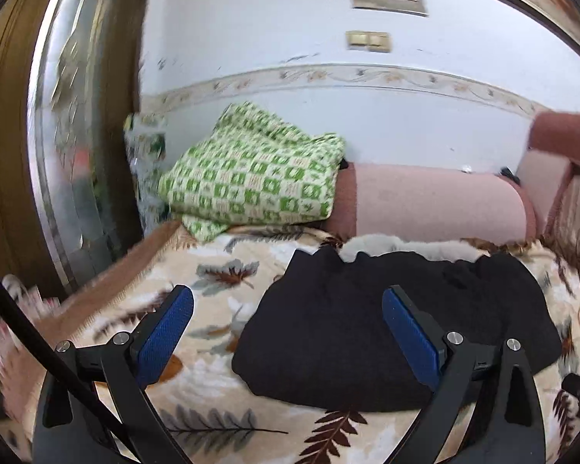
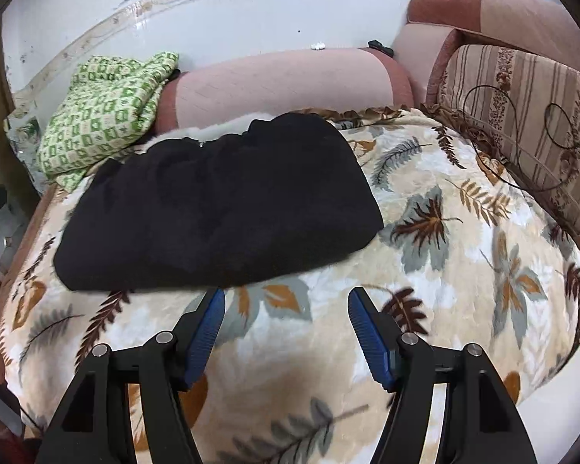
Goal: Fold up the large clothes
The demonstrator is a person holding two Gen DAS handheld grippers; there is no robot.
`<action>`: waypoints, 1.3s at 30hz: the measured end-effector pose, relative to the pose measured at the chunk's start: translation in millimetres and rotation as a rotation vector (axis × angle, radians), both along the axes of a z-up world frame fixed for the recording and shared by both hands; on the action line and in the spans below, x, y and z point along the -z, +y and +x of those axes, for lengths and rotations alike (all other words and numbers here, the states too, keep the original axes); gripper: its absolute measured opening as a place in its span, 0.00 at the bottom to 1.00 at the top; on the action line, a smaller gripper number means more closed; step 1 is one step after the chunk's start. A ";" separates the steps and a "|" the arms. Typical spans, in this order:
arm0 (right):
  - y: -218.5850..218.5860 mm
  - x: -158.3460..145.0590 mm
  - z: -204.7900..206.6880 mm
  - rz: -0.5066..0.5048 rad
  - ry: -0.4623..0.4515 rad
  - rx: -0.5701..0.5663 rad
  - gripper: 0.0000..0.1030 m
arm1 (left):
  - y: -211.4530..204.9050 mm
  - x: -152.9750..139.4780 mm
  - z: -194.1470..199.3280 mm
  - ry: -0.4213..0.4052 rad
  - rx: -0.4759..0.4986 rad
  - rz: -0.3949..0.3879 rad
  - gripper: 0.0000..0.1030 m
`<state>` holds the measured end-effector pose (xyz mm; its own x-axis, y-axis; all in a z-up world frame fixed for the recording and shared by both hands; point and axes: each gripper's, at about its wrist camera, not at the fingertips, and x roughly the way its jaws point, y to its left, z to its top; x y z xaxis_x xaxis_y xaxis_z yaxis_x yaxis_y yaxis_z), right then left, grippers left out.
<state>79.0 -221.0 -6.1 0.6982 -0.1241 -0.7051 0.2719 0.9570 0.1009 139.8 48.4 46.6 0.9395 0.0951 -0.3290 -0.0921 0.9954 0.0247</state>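
A black garment [image 1: 398,324] lies folded into a thick block on the leaf-patterned blanket [image 1: 212,278]; it also shows in the right wrist view [image 2: 220,201], with white fleece lining peeking out at its far edge. My left gripper [image 1: 288,297] is open and empty, above the garment's left side. My right gripper [image 2: 286,297] is open and empty, just in front of the garment's near edge over the blanket [image 2: 464,251].
A green-and-white checked cloth [image 1: 251,170] is heaped at the back left against a pink bolster [image 2: 286,81]. A striped cushion [image 2: 522,89] with a thin black cable lines the right side. A mirrored wardrobe door [image 1: 69,135] stands at left.
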 end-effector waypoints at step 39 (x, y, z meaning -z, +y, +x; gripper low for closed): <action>10.6 25.0 61.4 -0.137 -0.166 -0.020 0.76 | -13.1 59.3 30.5 0.162 0.065 0.034 0.97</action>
